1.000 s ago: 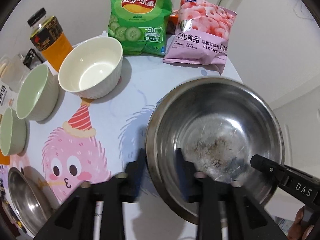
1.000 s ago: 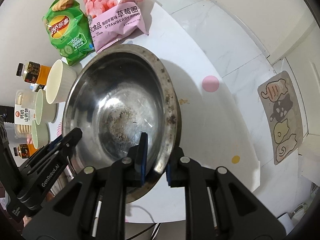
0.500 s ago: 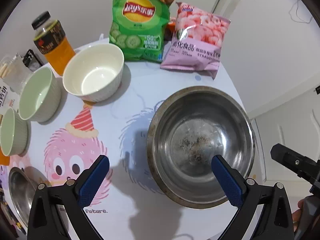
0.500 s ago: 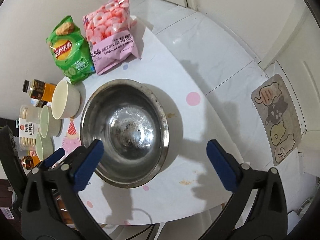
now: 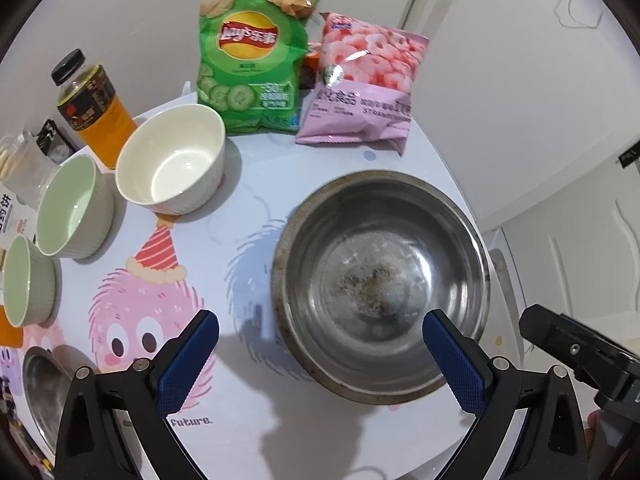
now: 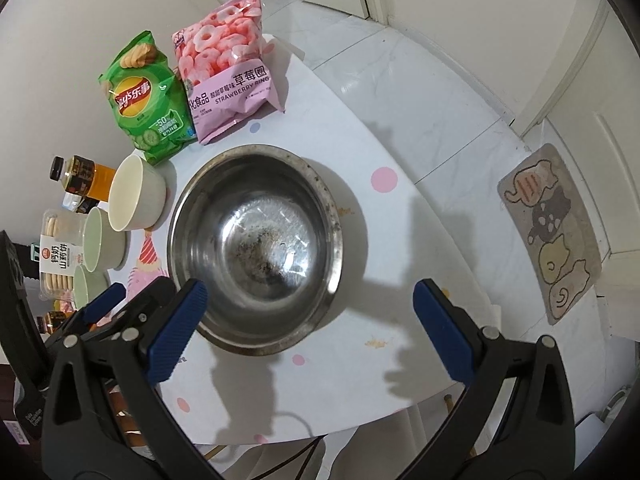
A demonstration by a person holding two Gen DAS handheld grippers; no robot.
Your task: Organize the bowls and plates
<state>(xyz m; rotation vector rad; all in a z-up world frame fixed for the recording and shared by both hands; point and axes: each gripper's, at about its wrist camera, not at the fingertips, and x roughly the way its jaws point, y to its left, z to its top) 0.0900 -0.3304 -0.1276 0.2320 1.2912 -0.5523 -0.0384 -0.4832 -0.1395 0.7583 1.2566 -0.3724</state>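
Observation:
A large steel bowl [image 5: 380, 280] [image 6: 256, 240] with dark residue in its bottom stands on the round table [image 5: 248, 184] [image 6: 384, 240]. My left gripper [image 5: 319, 316] hangs above the bowl's left rim, open wide and holding nothing. My right gripper [image 6: 310, 286] hovers over the bowl's right rim, also open and empty. A white bowl [image 5: 172, 168] [image 6: 136, 192] and two pale green bowls [image 5: 72, 208] [image 5: 26, 280] stand in a row to the left. A smaller steel bowl [image 5: 44, 392] shows at the lower left edge.
A green chips bag [image 5: 252, 60] and a pink snack bag [image 5: 364, 88] lean at the back of the table. An orange drink bottle [image 5: 92, 104] and a biscuit pack [image 6: 56, 256] sit at the left. The table edge runs close right of the steel bowl; a floor mat [image 6: 552, 232] lies below.
Both grippers were shut on the steel bowl's rim; they have let go, opened wide and risen. The bowl now rests on the table and looks smaller.

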